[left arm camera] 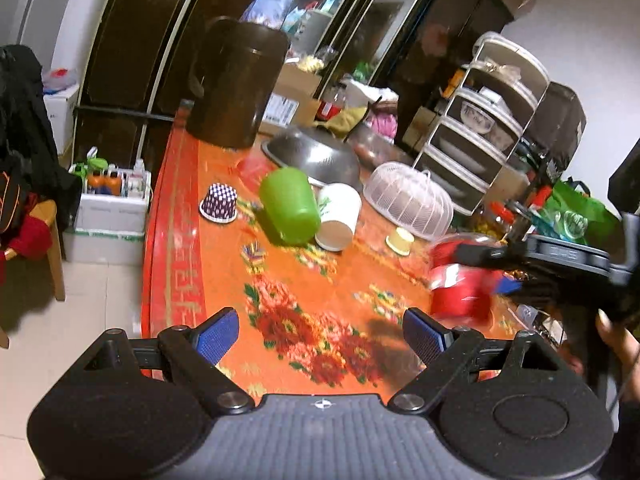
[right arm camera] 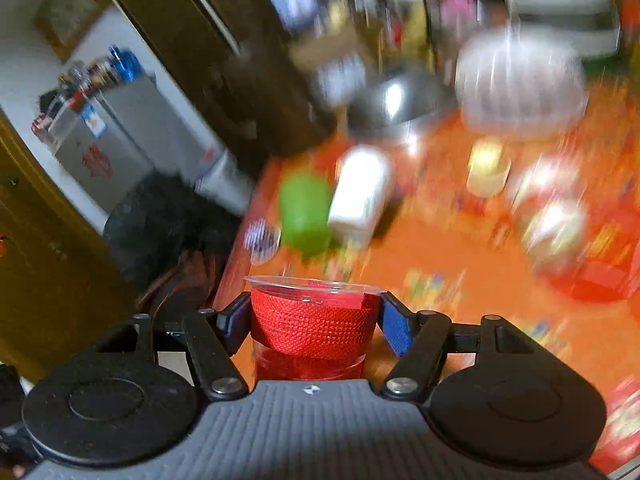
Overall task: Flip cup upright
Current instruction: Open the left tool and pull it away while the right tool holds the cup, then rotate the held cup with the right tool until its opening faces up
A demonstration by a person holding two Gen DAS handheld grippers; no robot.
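The right gripper (right arm camera: 314, 320) is clamped on the red cup (right arm camera: 310, 322), one blue pad against each side, the clear rim on top in the right wrist view. In the left wrist view the same cup (left arm camera: 460, 280) shows blurred, right of the green cup (left arm camera: 290, 206); whether it touches the cloth cannot be told. The left gripper (left arm camera: 320, 334) is spread wide with nothing between its pads, hanging over the flowered table (left arm camera: 304, 292) nearer than the green cup.

The table's left edge runs well left of the green cup, bordered in red and gold, with floor tiles beyond. Bare cloth lies between the green cup and both grippers.

The green cup lies on its side, touching a white cup (left arm camera: 338, 216), also tipped over. A dotted cup (left arm camera: 219, 203) stands mouth down just left of the green cup; a small yellow cup (left arm camera: 400, 241) lies to its right, near the red cup. Behind the green cup sit a steel bowl (left arm camera: 316, 156), a white mesh cover (left arm camera: 410, 200) and a dark bin (left arm camera: 236, 80).
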